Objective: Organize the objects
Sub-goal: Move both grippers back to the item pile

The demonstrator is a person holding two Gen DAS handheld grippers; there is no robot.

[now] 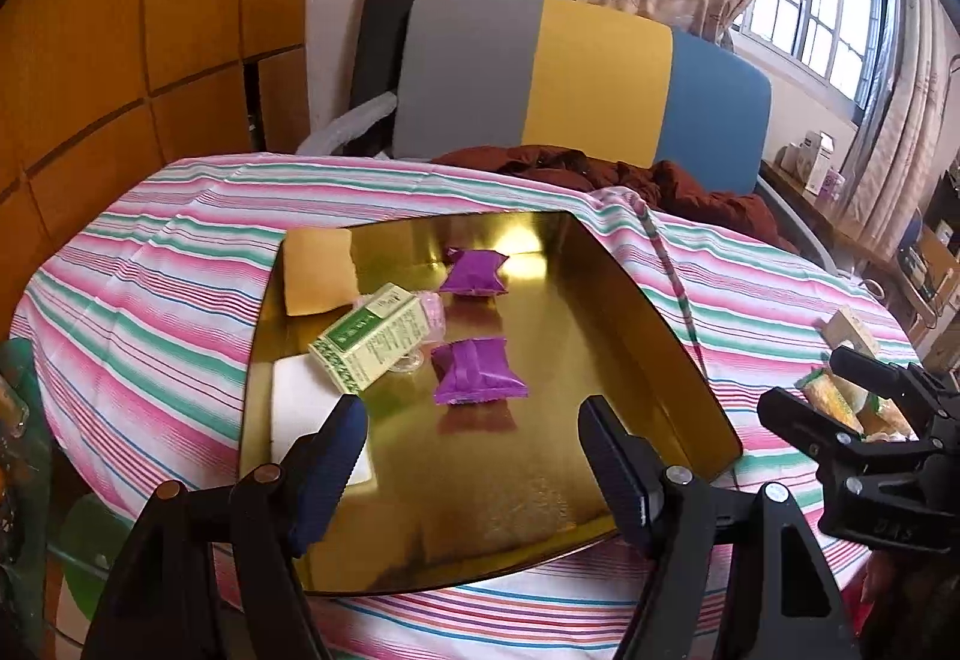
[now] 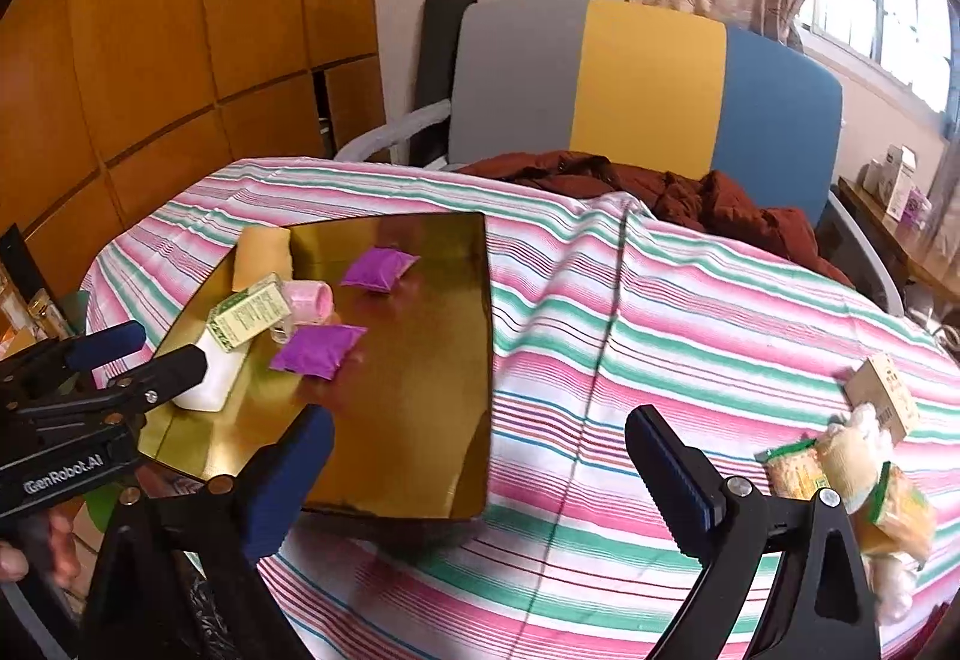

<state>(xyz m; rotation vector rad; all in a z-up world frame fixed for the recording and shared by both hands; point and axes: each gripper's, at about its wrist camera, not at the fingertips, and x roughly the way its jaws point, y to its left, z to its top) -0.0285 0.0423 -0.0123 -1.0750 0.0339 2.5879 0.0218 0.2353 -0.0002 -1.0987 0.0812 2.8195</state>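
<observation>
Our right gripper hovers open and empty over the striped cloth; the left gripper gapes empty above the gold tray. Purple packets already lie inside, so next we likely fetch the snack packets lying well to the right.

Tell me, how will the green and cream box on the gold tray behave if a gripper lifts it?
The green and cream box looks like thin card, so probably light and easy to crush. It lies propped on other items, so a nudge may tip it onto the gold tray.
</observation>
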